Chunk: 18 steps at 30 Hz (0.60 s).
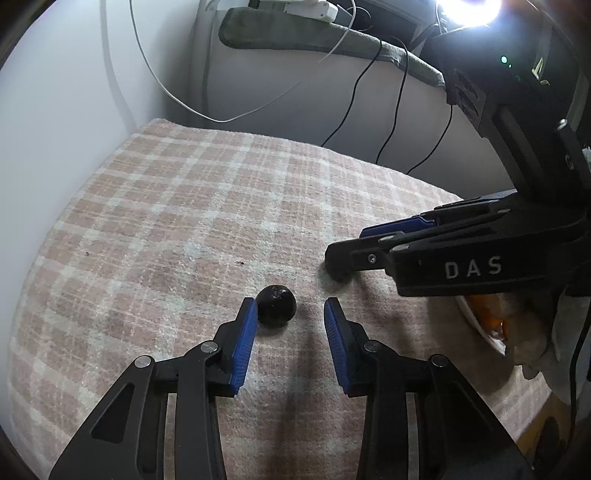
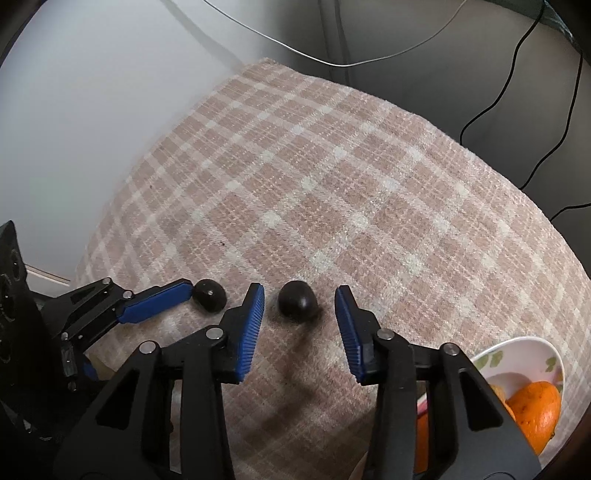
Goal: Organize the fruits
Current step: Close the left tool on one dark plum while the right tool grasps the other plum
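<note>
Two small dark round fruits lie on the checked cloth. One dark fruit (image 1: pixel 276 303) sits just ahead of my open left gripper (image 1: pixel 290 308), touching its left blue pad; it also shows in the right wrist view (image 2: pixel 209 295). The other dark fruit (image 2: pixel 297 301) lies between the tips of my open right gripper (image 2: pixel 299 299), touching neither pad. In the left wrist view the right gripper (image 1: pixel 338 266) comes in from the right, and its fruit is hidden. A white floral bowl (image 2: pixel 524 350) at the lower right holds an orange fruit (image 2: pixel 535 410).
The pink and white checked cloth (image 2: pixel 332 184) covers the surface. A white wall stands to the left. Black cables (image 1: pixel 399 99) and a white cable (image 1: pixel 177 96) hang behind the far edge. A bright lamp (image 1: pixel 469 11) shines at the top right.
</note>
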Each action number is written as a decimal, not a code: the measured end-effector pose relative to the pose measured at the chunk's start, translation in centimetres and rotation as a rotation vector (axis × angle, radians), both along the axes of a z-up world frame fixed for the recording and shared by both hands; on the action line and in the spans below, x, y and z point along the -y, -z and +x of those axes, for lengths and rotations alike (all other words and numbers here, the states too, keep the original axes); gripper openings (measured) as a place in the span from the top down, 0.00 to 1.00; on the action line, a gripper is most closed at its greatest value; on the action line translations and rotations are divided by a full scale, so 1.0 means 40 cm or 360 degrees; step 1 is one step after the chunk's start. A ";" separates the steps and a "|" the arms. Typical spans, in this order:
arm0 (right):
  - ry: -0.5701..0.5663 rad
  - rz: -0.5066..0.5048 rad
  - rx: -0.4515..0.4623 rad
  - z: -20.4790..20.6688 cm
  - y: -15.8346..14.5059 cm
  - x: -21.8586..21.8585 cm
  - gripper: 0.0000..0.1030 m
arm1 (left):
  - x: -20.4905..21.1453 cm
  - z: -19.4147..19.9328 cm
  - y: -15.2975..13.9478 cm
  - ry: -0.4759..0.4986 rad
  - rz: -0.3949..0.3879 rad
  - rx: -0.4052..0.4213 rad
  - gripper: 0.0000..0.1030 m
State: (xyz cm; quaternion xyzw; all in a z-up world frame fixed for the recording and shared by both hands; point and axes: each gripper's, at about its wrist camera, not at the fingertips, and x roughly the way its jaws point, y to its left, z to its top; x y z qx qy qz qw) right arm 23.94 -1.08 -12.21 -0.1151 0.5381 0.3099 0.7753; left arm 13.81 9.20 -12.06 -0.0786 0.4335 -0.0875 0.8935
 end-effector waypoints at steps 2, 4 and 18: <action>0.0004 -0.0012 -0.0002 0.008 0.008 -0.007 0.59 | -0.001 0.003 0.003 0.0000 0.0001 -0.0006 0.66; 0.0005 -0.0020 -0.0007 0.012 0.014 -0.011 0.59 | 0.000 0.006 0.008 0.0001 0.0007 -0.0015 0.66; -0.0003 -0.0036 -0.0016 0.006 0.030 -0.035 0.76 | -0.005 0.021 0.023 -0.0024 0.0017 -0.0035 0.77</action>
